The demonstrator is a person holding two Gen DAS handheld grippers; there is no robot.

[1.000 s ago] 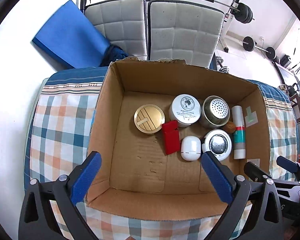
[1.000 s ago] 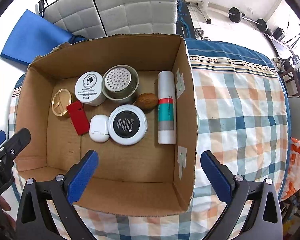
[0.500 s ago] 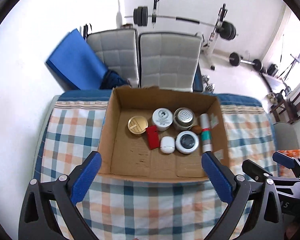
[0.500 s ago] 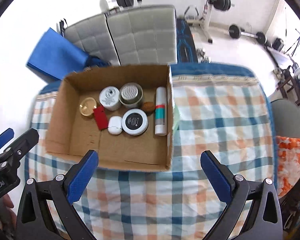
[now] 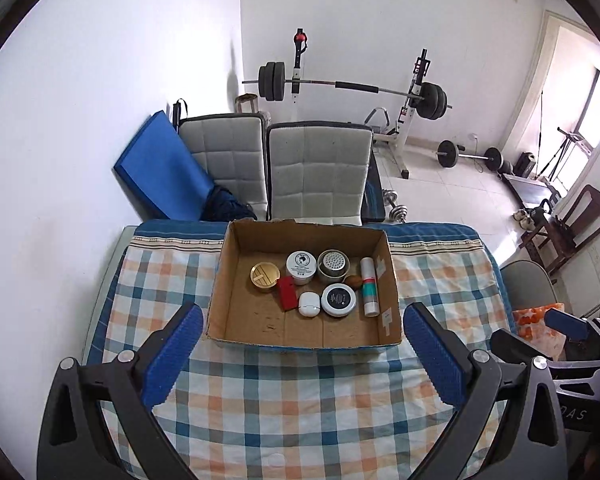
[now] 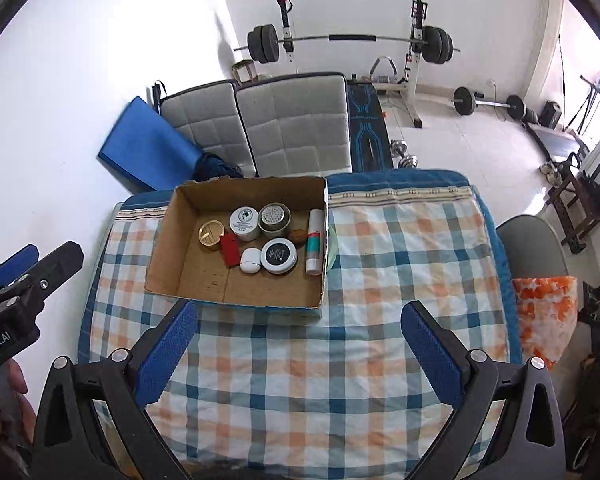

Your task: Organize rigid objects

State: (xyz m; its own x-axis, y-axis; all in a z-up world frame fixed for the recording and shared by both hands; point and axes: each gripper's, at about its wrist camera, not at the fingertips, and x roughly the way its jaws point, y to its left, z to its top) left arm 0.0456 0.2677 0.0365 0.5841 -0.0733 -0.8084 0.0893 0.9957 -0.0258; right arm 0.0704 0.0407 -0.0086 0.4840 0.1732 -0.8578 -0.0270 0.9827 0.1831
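Note:
An open cardboard box (image 5: 236,328) (image 6: 160,268) sits on the checked tablecloth. Inside lie a gold round tin (image 5: 264,276) (image 6: 211,233), a red flat case (image 5: 287,298) (image 6: 229,250), a white jar (image 5: 301,266) (image 6: 244,222), a perforated metal can (image 5: 333,265) (image 6: 275,219), a white pod (image 5: 309,303) (image 6: 250,260), a black-lidded round tin (image 5: 339,299) (image 6: 278,255), a brown nut (image 5: 353,281) (image 6: 299,236) and a white tube with teal and red bands (image 5: 369,292) (image 6: 315,246). My left gripper (image 5: 300,352) and right gripper (image 6: 298,350) both hang open and empty, well back from the box.
The checked tablecloth (image 5: 300,400) (image 6: 400,280) covers the table. Two grey padded chairs (image 5: 318,172) and a blue mat (image 5: 160,164) stand behind it. A barbell rack (image 5: 352,92) is at the far wall. An orange-patterned cloth (image 6: 544,316) lies on the right.
Both grippers have pulled far back and up from the box, which now looks much smaller. Both stayed open and empty; the box contents have not moved.

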